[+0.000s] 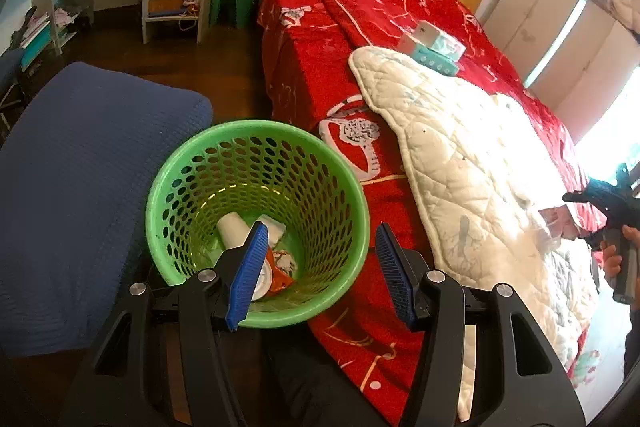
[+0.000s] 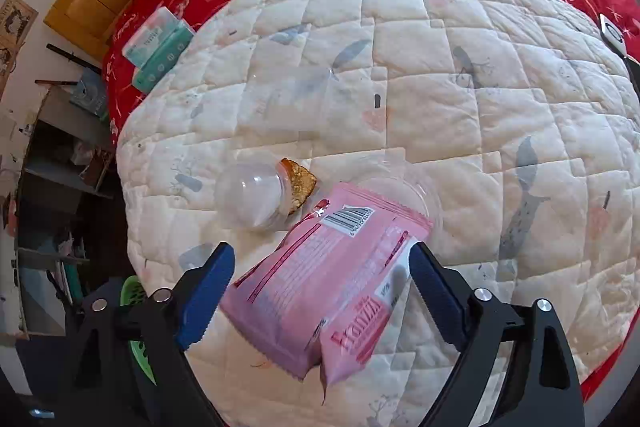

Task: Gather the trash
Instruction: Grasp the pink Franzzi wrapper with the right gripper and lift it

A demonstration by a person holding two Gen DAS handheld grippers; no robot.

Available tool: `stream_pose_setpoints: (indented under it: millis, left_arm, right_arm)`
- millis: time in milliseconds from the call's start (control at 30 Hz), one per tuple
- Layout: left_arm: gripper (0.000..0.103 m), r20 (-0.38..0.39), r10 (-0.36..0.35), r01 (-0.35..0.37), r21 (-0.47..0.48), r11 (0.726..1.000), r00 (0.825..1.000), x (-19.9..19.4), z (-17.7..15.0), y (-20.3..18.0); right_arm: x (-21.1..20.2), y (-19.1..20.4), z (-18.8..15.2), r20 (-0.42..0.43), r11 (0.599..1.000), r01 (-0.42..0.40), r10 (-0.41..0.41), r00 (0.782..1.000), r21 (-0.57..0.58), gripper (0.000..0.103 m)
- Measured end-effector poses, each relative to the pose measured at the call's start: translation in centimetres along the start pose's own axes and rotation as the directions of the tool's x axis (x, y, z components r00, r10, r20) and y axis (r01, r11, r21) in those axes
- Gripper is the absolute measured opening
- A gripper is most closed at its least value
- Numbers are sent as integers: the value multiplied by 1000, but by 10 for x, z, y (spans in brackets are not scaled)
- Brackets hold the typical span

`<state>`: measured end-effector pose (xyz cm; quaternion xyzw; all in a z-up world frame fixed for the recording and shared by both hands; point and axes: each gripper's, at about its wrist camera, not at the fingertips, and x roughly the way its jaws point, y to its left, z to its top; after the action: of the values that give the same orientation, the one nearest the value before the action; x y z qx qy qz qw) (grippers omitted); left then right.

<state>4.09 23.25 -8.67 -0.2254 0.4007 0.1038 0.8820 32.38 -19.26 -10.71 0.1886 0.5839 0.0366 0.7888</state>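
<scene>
1. Straddling the pink snack wrapper [image 2: 320, 291] with the right gripper [image 2: 320, 251] spread wide and no pad visibly pressing on it: finish from this pose rather than re-aiming.
2. Lower until both pads flank the puffy middle of the pack, which lies on the white quilt [image 2: 440, 67] with its far end resting over a clear plastic lid [image 2: 412, 183].
3. Close slowly and squarely; expect slippery film that crumples, so grip the bulk, not the sealed edge.
4. Avoid pinching quilt fabric beneath, and stay clear of the clear jar [image 2: 252, 195] lying just beside the wrapper's far left corner.
5. Lift straight up before swinging across, so that lid is not dragged along.
6. Keep the left gripper [image 1: 322, 227] steady, about half open and holding nothing, with the near rim of the green basket [image 1: 256, 131] between its fingers.
7. Carry over the basket mouth, then release above the cup and scraps already inside.
</scene>
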Motion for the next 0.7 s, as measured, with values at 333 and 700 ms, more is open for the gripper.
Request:
stream_pose_setpoints:
  millis: [333,700]
  left_arm:
    - [56,-4,-31,31,44,999,1000,3,1,-23]
    - [56,-28,-96,99,151,984,995,3,-5,-80]
  right_arm:
    - [-7,-9,-8,-25,999,-36,36,999,-21,54]
    - [-26,-29,-35,-7,995,-15,15,1000,-100,61]
